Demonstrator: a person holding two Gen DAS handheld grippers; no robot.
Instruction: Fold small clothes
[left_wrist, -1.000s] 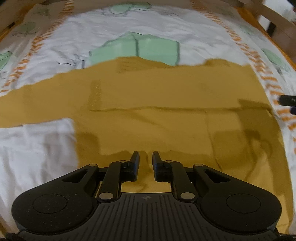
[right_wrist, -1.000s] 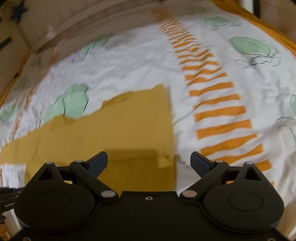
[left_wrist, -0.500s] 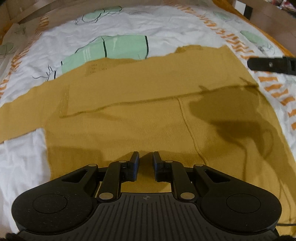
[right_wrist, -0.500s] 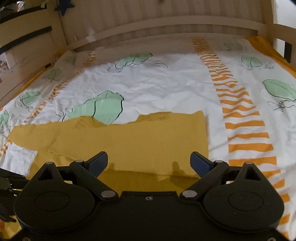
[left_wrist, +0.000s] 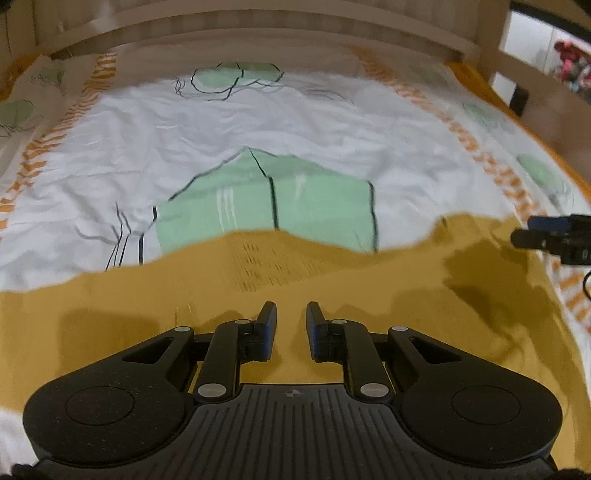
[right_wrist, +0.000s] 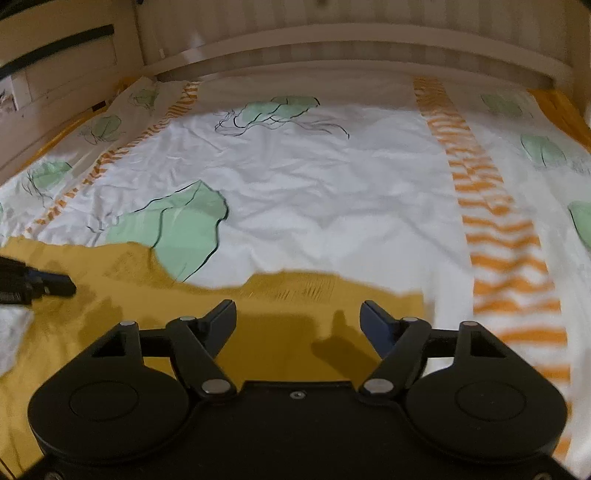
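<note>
Bed (right_wrist: 332, 192) with a white leaf-print cover fills both views; wooden frame at the far end. Mustard knit garment (left_wrist: 369, 295) lies flat across the near part of the bed, far edge wavy, right edge stopping short of the orange-striped band (right_wrist: 498, 258).

Left tongs (left_wrist: 291, 317) hover over the garment's middle, narrow gap, nothing pinched. Right tongs (right_wrist: 299, 314) sit over the garment's far right corner, jaws have just been closing but are spread wide, cloth below them, not gripped.

Step in hand, my read: lining up for a fold, right side going for the corner. Partly folded at best; can't tell how many layers.

Next: drop both tongs to the far edge, pinch one layer each, lift together, carry it toward the near edge. Risk: knit sags or drags the layer below.
</note>
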